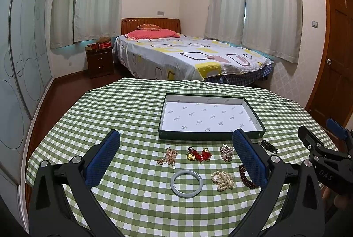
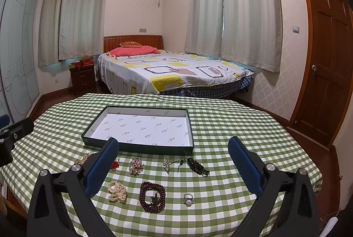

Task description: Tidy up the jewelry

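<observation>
Jewelry: pale bangle (image 1: 186, 183), pearl strand (image 1: 222, 180), dark-red bead bracelet (image 2: 152, 196), pearl ring (image 2: 188, 199) | loose on checked counter (image 1: 132, 118), before shallow white-lined box (image 1: 210, 134) | left gripper (image 1: 176, 162), right gripper (image 2: 173, 165) both spread wide, holding nothing

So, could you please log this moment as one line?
left gripper: open | right gripper: open | dark green shallow cardboard box: empty | jewelry: all on checked tablecloth
</observation>
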`<state>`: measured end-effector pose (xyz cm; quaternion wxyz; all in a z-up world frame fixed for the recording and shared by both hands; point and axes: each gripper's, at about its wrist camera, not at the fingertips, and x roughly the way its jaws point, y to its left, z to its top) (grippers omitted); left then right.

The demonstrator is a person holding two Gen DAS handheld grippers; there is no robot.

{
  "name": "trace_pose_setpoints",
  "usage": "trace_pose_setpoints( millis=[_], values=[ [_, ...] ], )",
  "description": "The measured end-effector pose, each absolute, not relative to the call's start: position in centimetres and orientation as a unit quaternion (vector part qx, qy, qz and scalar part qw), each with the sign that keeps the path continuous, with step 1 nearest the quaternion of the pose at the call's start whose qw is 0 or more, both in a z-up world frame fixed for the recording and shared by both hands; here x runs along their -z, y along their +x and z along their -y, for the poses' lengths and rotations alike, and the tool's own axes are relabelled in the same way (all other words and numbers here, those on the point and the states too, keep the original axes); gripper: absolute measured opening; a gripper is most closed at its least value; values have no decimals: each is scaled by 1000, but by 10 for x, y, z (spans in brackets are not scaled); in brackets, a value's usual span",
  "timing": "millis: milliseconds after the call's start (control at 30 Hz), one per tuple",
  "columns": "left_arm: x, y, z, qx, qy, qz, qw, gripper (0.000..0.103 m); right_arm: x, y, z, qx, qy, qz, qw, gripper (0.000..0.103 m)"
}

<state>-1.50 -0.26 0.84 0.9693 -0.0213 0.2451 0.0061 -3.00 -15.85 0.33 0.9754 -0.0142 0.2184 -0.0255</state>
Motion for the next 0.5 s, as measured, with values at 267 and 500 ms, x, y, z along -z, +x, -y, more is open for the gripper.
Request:
trace_pose_setpoints(
  millis=[267,500],
  values=[
    [-8,-15,2,-6,-21,-246,969,99,-4,-30,158,26,-14,-219,975,97],
    [-6,-15,2,-8,-22,-247,969,99,-3,-30,158,25,-15,-219,975,97]
  ],
)
